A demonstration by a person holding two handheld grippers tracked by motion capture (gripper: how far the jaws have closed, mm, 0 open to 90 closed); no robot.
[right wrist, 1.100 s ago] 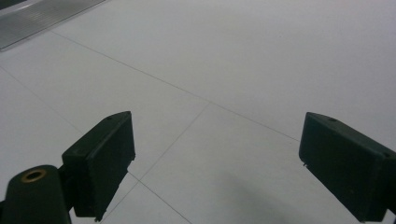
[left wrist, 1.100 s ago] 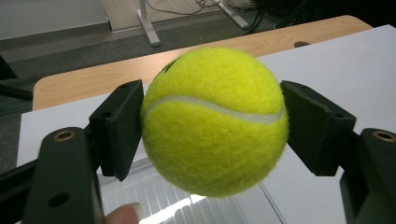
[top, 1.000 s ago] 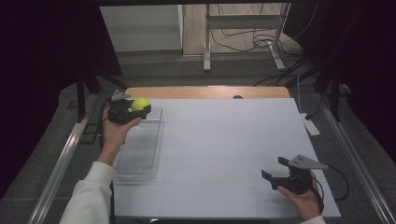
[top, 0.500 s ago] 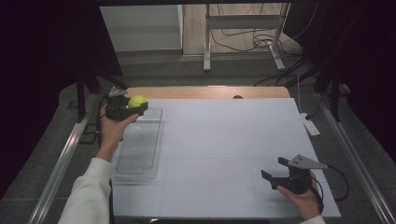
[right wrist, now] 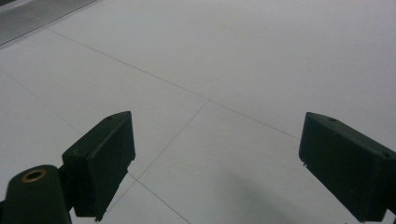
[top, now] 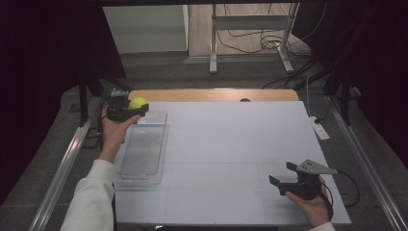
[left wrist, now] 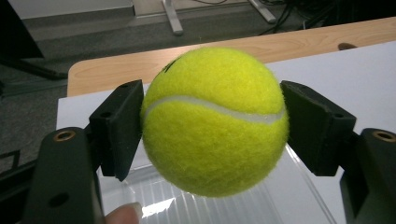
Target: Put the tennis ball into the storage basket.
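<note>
Tennis ball [left wrist: 214, 120] clamped in left gripper [top: 126, 109], held above far end of clear tray [top: 143, 150]. Carry step, likely. Next: lower into tray, release. Right gripper [top: 284, 176] idle, jaws apart, near table [top: 231, 139] front.

Overall light: the white table [top: 231, 144] was evenly and brightly lit from above; the surroundings to left and right fell into near-black.
Shadows: soft and faint; a dim grey patch lay on the table between the right gripper [right wrist: 215, 163] jaws in the right gripper view.
Glare: pale streaks shone on the clear plastic tray [left wrist: 233, 205] beneath the tennis ball [left wrist: 215, 121].
Focus: the ball's felt was fairly sharp; the floor and cables behind it were soft.
Resolution: the high view was coarse, with small detail smeared.
Edges: jaw bases at the lower corners were dark and slightly blurred.
</note>
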